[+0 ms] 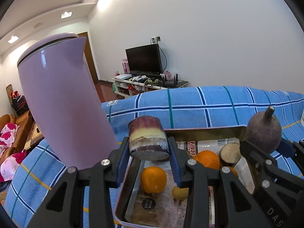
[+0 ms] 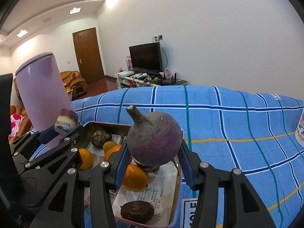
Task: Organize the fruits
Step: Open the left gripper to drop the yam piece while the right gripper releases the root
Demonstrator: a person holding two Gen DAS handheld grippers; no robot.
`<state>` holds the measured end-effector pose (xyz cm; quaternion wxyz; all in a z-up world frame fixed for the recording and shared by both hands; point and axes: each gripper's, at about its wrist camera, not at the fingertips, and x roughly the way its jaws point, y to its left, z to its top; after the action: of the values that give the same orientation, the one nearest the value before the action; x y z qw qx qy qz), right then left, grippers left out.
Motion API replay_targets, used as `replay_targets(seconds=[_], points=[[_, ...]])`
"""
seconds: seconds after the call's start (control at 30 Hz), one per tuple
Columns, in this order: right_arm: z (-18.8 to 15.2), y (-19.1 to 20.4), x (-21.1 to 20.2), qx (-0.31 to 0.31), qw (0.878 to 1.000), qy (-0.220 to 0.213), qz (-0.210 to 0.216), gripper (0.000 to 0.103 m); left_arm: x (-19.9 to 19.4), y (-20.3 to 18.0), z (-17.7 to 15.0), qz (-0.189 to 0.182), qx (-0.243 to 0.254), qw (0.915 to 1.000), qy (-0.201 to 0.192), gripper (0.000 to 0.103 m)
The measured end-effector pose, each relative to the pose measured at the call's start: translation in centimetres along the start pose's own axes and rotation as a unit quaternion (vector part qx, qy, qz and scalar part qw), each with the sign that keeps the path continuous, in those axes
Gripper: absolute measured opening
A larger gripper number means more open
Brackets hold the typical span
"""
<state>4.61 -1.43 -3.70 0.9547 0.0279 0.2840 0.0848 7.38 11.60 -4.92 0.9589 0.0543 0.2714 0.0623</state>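
Closest to my left camera, my left gripper (image 1: 148, 148) is closed down on a short sugarcane piece (image 1: 147, 140), its blue-lined fingers (image 1: 122, 159) pressed against both sides; the purple-and-cream cylinder lies crosswise between them, held above the near left corner of the metal tin (image 1: 121, 195). From my right camera I see that same gripper off to the left, its cane piece beside the tin's far left corner.

My right gripper (image 2: 153, 152) is about half open, and its jaws clasp a round purple turnip (image 2: 153, 142) by its widest part, with the stem pointing up and slightly left. It hangs over the right half of the tin. In the left view the turnip sits at the tin's far right corner, held in the black fingers.

Below both tools, the tin rests on the blue plaid cloth (image 2: 237, 133) and is lined with printed paper. Inside I count an orange (image 1: 153, 179) near the left side, a small yellow fruit (image 1: 179, 192) just beside it, a second orange (image 1: 207, 159) farther back, and a cut brown-skinned tuber (image 1: 229, 153) touching that one. The right view adds a dark brown water chestnut (image 2: 137, 211) at the near end and a rough brown round one at the far end.

Just left of the tin stands a tall lilac kettle (image 1: 62, 102) on the cloth.

Far off, a black television (image 1: 144, 58) sits on a low white stand against the white wall, with a brown door (image 2: 88, 55) and an orange leather armchair (image 2: 75, 81) to the left.
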Motion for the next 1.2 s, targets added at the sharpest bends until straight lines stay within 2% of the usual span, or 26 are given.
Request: replay_targets(seconds=[0.4,0.67,0.77,0.93,1.2], points=[[-0.5,0.3,1.0,-0.01,0.999,0.033,-0.001,0.052,0.9,-1.3,-0.5,-0.007,0.02,0.9996,0.018,0.041],[-0.7,0.7,1.8,-0.025,0.998,0.056,0.004,0.052,2.2,-1.1,-0.7,-0.004,0.021,0.9984,0.052,0.041],[-0.6,0.7,2.0,-0.029,0.998,0.059,0.006,0.052,2.7,-0.9,-0.8,-0.015,0.016,0.9975,0.067,0.041],[-0.5,1.2,2.8,-0.067,0.996,0.061,-0.007,0.052,3.0,-1.0,-0.9,-0.013,0.021,0.9966,0.079,0.04],[-0.2,1.0,3.6,-0.073,0.995,0.069,0.018,0.052,3.2,-0.9,-1.1,-0.012,0.021,0.9956,0.091,0.038]])
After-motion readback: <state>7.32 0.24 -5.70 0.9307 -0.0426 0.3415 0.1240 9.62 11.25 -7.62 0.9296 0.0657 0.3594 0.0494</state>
